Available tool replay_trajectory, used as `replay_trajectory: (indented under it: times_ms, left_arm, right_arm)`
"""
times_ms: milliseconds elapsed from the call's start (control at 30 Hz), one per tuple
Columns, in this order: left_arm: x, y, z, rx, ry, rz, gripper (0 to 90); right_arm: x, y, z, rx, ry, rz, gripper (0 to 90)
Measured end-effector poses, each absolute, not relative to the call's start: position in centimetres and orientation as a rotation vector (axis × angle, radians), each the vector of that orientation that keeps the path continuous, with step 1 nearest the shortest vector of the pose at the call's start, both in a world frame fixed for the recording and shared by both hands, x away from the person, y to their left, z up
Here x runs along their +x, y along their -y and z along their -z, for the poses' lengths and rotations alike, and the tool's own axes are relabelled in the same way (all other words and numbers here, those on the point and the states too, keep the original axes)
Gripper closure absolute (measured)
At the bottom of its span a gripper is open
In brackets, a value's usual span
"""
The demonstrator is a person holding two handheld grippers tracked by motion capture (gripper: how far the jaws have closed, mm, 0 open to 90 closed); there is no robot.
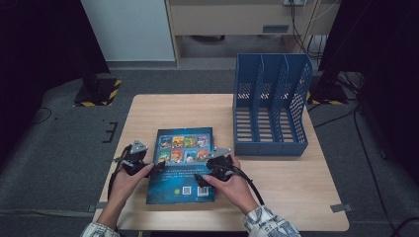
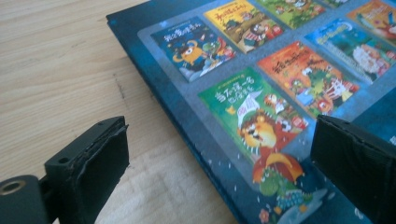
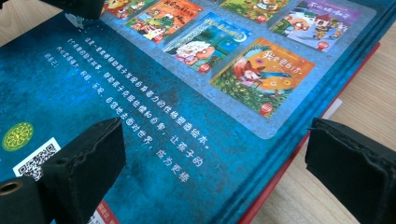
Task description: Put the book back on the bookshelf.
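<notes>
The right gripper (image 1: 206, 174) stands with its jaws wide apart over the book's (image 1: 183, 165) right edge, one pad above the dark blue cover, the other over the table (image 1: 276, 187) beyond the red spine edge, nothing pinched between them; in the right gripper view the jaw tips are cut off at the bottom and I cannot tell whether either pad touches the cover. The left gripper (image 1: 154, 168) is likewise spread open, straddling the book's left edge at about nine o'clock of the cover, one pad over bare wood, the other over the picture panel of small cartoon covers. The book lies flat, back cover up, near the middle of the table's near half, its barcode and QR square toward six o'clock. The printed lines on it are too small to read from above. Both hands partly hide the gripper bodies, and the sleeves are cut off at the bottom edge. At roughly two o'clock from the book stands a blue file rack (image 1: 271, 106), well apart from it, its slots facing up.
</notes>
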State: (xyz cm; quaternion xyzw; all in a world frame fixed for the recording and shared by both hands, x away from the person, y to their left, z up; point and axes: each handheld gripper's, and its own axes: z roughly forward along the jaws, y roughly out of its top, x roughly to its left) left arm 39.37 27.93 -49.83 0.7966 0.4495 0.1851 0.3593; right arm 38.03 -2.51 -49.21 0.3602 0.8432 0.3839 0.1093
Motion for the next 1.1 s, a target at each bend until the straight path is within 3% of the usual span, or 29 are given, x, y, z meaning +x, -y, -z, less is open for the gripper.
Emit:
replay_trajectory:
  times_ms: [500,867,1100]
  left_arm:
    - [38.4,-27.8,50.2,2.056,-1.132,-0.376,3.2]
    - [39.9,-27.3,51.1,2.017,-1.15,-0.203,0.0]
    - [40.6,-27.5,51.3,1.997,-1.167,-0.17,0.0]
  right_arm:
    - [38.6,2.6,49.8,1.075,-2.504,-1.119,4.2]
    - [39.4,2.8,50.5,1.141,-2.538,-1.174,0.4]
    - [39.6,2.9,50.7,1.149,-2.539,-1.197,0.2]
